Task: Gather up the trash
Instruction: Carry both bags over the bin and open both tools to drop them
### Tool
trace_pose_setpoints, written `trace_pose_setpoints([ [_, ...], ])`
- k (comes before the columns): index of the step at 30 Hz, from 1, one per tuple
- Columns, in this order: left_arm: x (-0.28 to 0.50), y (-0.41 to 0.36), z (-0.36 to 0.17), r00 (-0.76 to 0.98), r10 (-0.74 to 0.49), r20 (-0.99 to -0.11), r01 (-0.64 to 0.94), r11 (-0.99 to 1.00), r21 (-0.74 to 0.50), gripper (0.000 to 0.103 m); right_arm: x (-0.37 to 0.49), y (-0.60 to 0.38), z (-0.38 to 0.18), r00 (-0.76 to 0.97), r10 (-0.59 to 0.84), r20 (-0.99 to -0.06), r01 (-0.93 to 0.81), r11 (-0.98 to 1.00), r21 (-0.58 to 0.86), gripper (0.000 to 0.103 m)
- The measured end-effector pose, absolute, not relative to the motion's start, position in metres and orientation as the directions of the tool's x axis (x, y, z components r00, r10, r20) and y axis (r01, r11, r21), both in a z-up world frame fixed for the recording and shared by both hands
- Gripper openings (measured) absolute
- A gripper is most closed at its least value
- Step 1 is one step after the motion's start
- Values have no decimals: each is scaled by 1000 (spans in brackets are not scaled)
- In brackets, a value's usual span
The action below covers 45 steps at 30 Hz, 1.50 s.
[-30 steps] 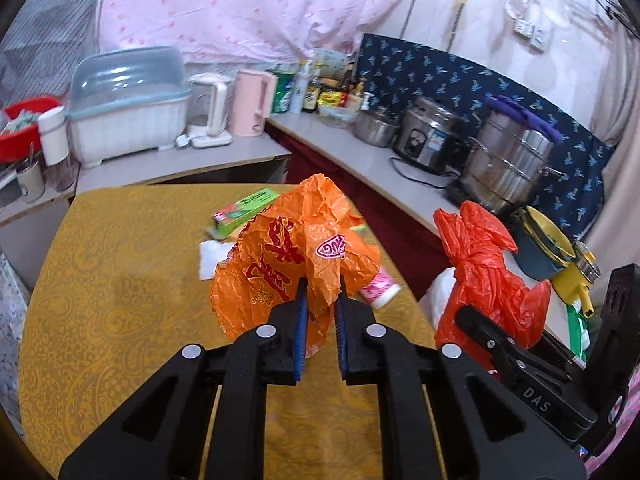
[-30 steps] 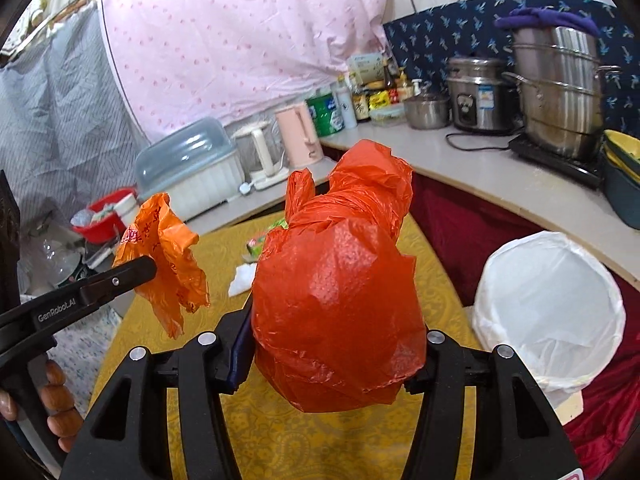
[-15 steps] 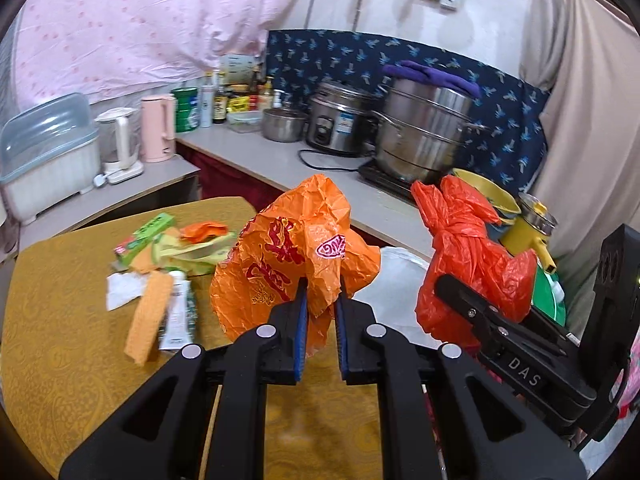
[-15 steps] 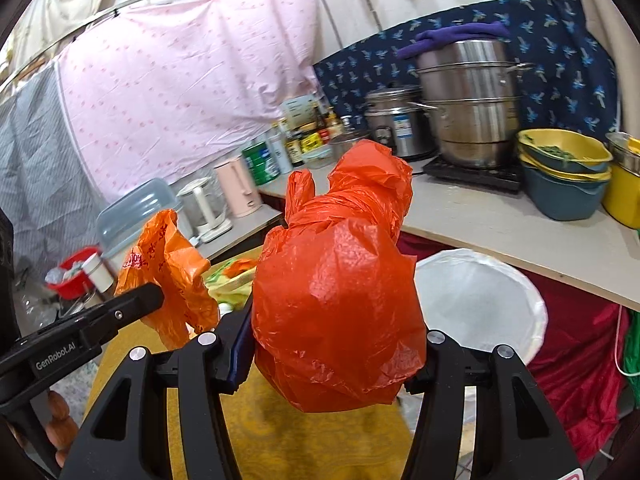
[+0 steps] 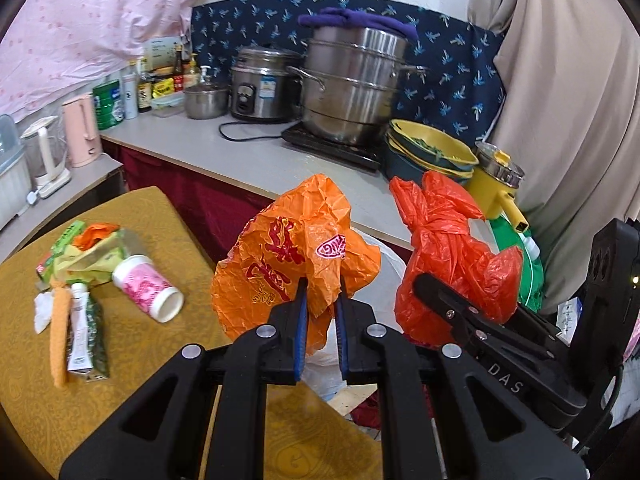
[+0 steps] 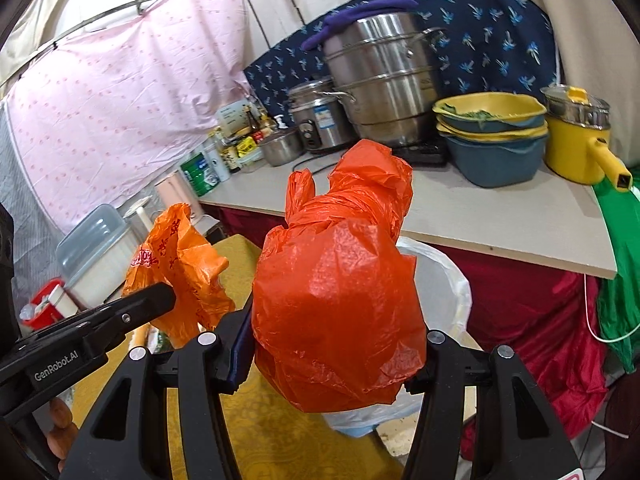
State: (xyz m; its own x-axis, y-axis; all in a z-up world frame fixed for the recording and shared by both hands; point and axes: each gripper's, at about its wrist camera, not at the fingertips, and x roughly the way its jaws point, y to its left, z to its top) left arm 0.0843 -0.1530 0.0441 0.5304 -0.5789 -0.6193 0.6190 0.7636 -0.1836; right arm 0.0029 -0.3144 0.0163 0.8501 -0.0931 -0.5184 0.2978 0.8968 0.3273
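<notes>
Tongs are gripping trash on both sides: the left tongs [image 5: 320,300] are pinching a crumpled orange bag [image 5: 296,256], the right tongs [image 6: 336,344] are clamping a bulging red bag [image 6: 340,304]. Both are hanging over the white-lined bin [image 6: 448,276] beside the tabletop [image 5: 132,336], seemingly for dropping, while wrappers and a pink cup [image 5: 148,288] are lying far left.

Crinkled glossy plastic orange bag [image 5: 296,256], shiny steel steamer pot [image 5: 352,84], matt black grippers

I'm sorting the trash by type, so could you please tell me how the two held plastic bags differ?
The orange bag carries red printing and is a thin crumple in the left gripper; the red bag is plain, knotted and bulkier, so the right gripper stands wider around it. Both are crinkled plastic, held up near the white-lined bin.
</notes>
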Motion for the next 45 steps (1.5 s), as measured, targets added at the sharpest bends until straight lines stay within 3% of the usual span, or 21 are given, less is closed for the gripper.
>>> trace_pose_setpoints([
  [22, 145, -222, -25, 416, -545, -728, 617, 758, -214, 15, 51, -363, -56, 773, -92, -627, 377, 862, 338, 54],
  [25, 151, -224, -29, 421, -534, -733, 605, 768, -212, 31, 58, -365, -59, 767, -89, -635, 380, 861, 339, 57],
  [27, 154, -223, -30, 430, -532, -730, 597, 774, -213, 35, 64, -365, -61, 764, -89, -639, 381, 862, 335, 57],
  [30, 160, -219, -30, 450, -517, -728, 576, 791, -206, 50, 74, -367, -63, 758, -91, -646, 385, 861, 331, 58],
  [34, 166, -209, -25, 482, -508, -714, 544, 812, -211, 73, 80, -369, -61, 760, -103, -641, 393, 859, 329, 71],
  [45, 164, -193, -8, 525, -508, -683, 527, 824, -208, 82, 74, -362, -40, 781, -132, -611, 396, 860, 320, 75],
])
